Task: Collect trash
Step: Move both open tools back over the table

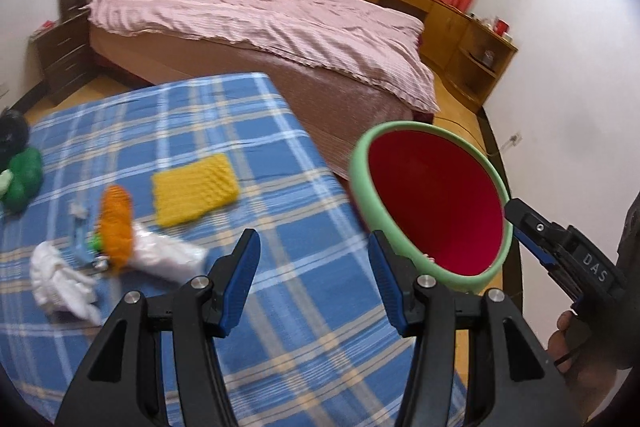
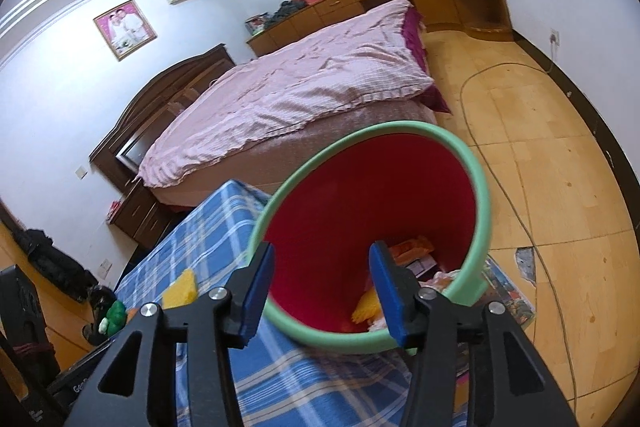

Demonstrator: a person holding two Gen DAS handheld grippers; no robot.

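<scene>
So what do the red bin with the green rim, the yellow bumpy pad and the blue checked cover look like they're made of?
Red bin with the green rim: probably plastic, with smooth, evenly coloured walls. Yellow bumpy pad: likely foam or sponge, matte with a dimpled face. Blue checked cover: woven cloth, matte, with plaid lines and soft creases.

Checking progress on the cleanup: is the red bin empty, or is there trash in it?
Not empty. The right wrist view shows orange and yellow wrappers and other scraps at the bottom of the bin.
</scene>
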